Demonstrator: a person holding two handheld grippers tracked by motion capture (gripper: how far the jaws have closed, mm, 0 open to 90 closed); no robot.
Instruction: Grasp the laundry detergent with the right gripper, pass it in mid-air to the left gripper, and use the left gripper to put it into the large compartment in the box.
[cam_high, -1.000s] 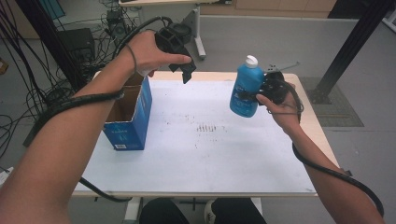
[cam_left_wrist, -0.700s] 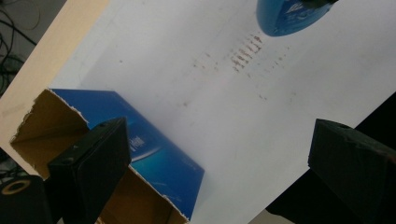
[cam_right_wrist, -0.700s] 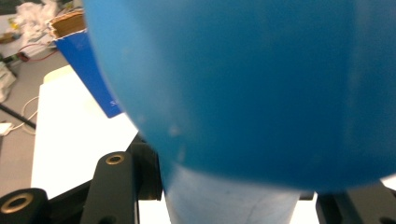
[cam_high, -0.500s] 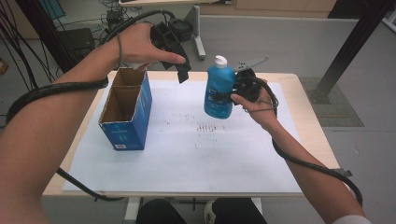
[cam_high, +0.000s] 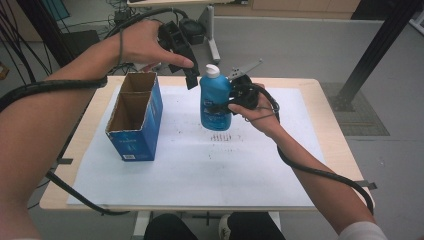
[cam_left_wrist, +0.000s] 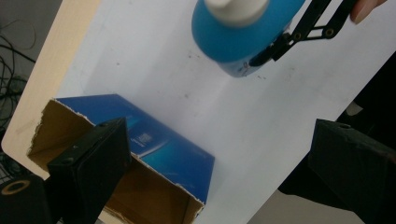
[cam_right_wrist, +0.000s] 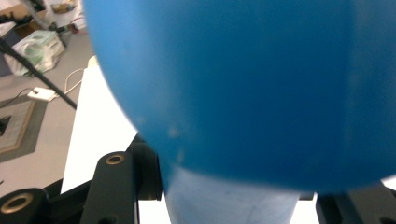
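Observation:
A blue bottle (cam_high: 214, 90) with a white cap hangs upright above the white sheet, just right of the blue cardboard box (cam_high: 135, 120). My right gripper (cam_high: 220, 106) is shut on the bottle's lower body from the right. In the right gripper view the bottle (cam_right_wrist: 243, 84) bulges between the jaws of the right gripper (cam_right_wrist: 233, 200). My left gripper (cam_high: 190, 76) hovers above the table's far edge, pointing down, open and holding nothing. The left gripper view looks down past the left gripper (cam_left_wrist: 219, 163) onto the box's open top (cam_left_wrist: 159, 149), the bottle (cam_left_wrist: 233, 32) and the right gripper's linkage (cam_left_wrist: 308, 28).
The box has two open compartments and stands at the left of the white sheet (cam_high: 200, 165) on the wooden table (cam_high: 330, 130). Cables trail from both grippers over the table edges. A black post (cam_high: 380, 45) stands on the floor at the right.
My right gripper has carried the bottle leftward from the table's right side to just right of the box. The left gripper has stayed above the far edge.

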